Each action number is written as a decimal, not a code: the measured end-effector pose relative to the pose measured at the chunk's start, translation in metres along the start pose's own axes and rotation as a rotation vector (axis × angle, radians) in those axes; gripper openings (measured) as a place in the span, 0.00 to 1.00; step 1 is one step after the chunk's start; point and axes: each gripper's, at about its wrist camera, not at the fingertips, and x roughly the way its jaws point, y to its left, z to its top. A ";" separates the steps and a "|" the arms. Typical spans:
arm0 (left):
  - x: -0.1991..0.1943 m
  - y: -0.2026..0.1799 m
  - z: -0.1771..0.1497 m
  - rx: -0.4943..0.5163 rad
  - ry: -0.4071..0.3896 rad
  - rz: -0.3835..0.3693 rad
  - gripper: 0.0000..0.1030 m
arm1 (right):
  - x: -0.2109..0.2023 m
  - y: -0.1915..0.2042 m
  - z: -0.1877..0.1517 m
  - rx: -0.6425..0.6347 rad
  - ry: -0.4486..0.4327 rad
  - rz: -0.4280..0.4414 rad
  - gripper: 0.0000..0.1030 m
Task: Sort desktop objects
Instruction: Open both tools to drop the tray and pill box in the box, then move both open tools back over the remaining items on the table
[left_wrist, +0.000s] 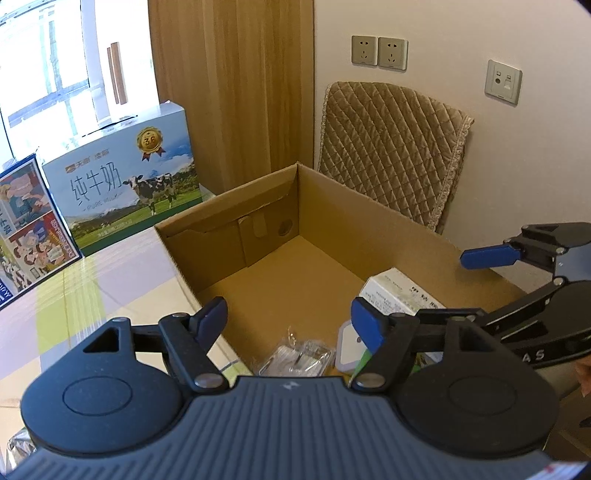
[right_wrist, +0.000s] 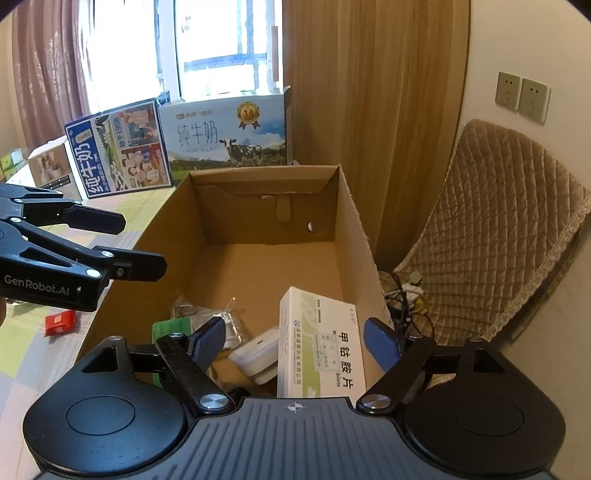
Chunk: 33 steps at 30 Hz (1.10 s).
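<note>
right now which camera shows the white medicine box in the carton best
The right wrist view: the white medicine box lies nearly whole, its printed top readable, between that open claw's fingers. The left wrist view catches only its far end, the rest hidden behind the left claw's finger.

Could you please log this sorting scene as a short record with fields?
container: open cardboard box on the table
in box: white medicine box, small white device, clear plastic packet, green item
outside box: red packet on the tablecloth, left of the box
left tool: open, holding nothing, above the box's near end
right tool: open, medicine box between its fingers, not gripped
background: two milk cartons, quilted chair, wall sockets
</note>
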 end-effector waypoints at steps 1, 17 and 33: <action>-0.001 0.001 -0.001 -0.002 0.001 0.001 0.68 | -0.002 0.001 -0.001 -0.001 -0.001 -0.001 0.77; -0.050 -0.001 -0.016 -0.034 -0.008 0.023 0.75 | -0.044 0.015 -0.009 0.038 0.003 -0.002 0.84; -0.121 -0.006 -0.045 -0.087 -0.031 0.067 0.96 | -0.097 0.048 -0.017 0.030 -0.028 0.032 0.98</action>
